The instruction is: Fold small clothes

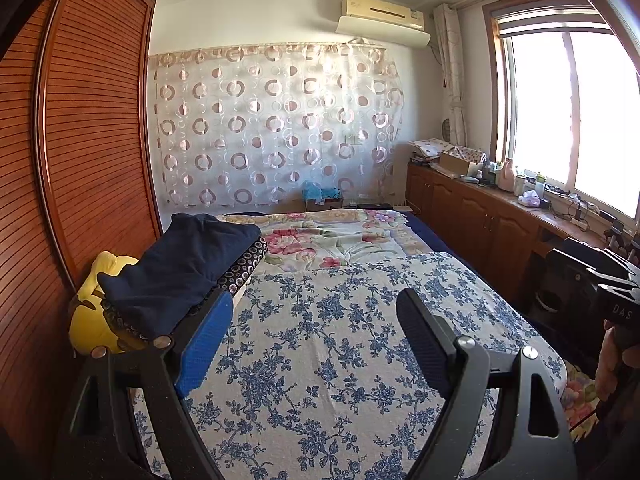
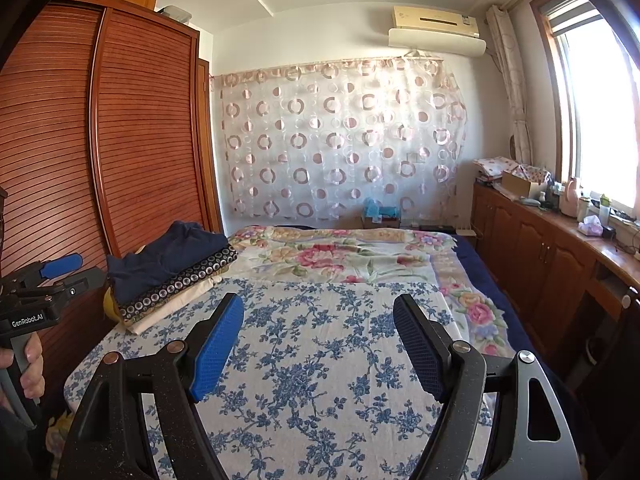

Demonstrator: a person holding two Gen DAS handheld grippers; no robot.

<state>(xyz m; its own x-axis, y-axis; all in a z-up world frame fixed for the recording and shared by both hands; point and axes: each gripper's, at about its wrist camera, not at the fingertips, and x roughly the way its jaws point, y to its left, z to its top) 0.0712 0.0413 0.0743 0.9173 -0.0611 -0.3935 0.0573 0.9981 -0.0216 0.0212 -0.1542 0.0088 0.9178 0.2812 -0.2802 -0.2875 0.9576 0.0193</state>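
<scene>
A stack of folded clothes (image 1: 180, 268) lies at the bed's left edge, a navy garment on top of a black ring-patterned one; the right wrist view shows the same stack (image 2: 168, 264) with a cream layer underneath. A blue-flowered white sheet (image 1: 340, 380) (image 2: 320, 400) covers the near bed, with no loose garment on it. My left gripper (image 1: 316, 296) hovers open over this sheet, just right of the stack, holding nothing. My right gripper (image 2: 319, 300) is open too, above the sheet's middle, also holding nothing. Each gripper appears at the other view's edge, hand-held.
A yellow plush toy (image 1: 96, 312) sits under the stack's near end. A slatted wooden wardrobe (image 2: 140, 140) stands close on the left. A pink floral quilt (image 2: 340, 256) covers the far bed. Low wooden cabinets (image 2: 560, 256) with clutter run under the window on the right.
</scene>
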